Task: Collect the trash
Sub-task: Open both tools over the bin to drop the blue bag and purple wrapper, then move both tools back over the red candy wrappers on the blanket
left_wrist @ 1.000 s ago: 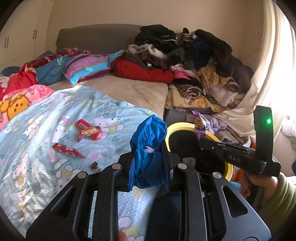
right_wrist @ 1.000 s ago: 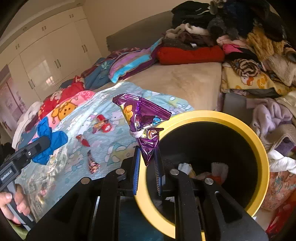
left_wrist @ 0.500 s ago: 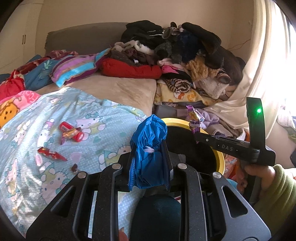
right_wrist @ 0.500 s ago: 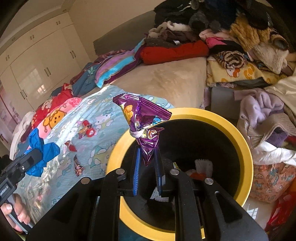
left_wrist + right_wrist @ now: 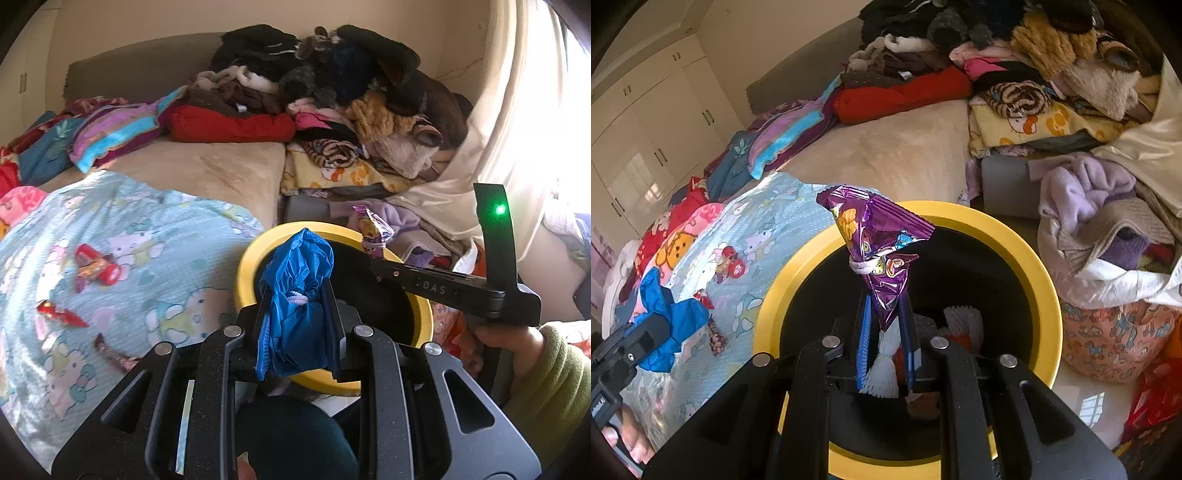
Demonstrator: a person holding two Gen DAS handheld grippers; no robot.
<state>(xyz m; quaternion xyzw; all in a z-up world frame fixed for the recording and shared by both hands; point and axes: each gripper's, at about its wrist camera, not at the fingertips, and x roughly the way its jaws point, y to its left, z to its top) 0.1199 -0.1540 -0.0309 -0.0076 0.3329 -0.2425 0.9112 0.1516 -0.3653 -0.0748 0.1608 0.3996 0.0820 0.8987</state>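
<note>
My left gripper [image 5: 297, 295] is shut on a crumpled blue plastic bag [image 5: 299, 295] and holds it at the near rim of the yellow-rimmed black trash bin [image 5: 251, 258]. My right gripper [image 5: 886, 314] is shut on a purple foil snack wrapper [image 5: 875, 240] and holds it over the bin's opening [image 5: 1049, 295]. The right gripper also shows in the left wrist view [image 5: 373, 236], across the bin. White and red trash [image 5: 960, 321] lies inside the bin. Red candy wrappers [image 5: 94, 264] lie on the light blue cartoon blanket [image 5: 147, 229].
A tall pile of clothes [image 5: 332, 85] covers the bed's far right. A red cushion [image 5: 229, 125] and striped pillow [image 5: 114, 133] lie at the back. A curtain [image 5: 517, 110] hangs at the right. Bags of clothes [image 5: 1108, 295] stand beside the bin.
Both grippers have moved toward the bin. The blue bag now hangs over the bin's near rim, and the purple wrapper is further over the opening.
</note>
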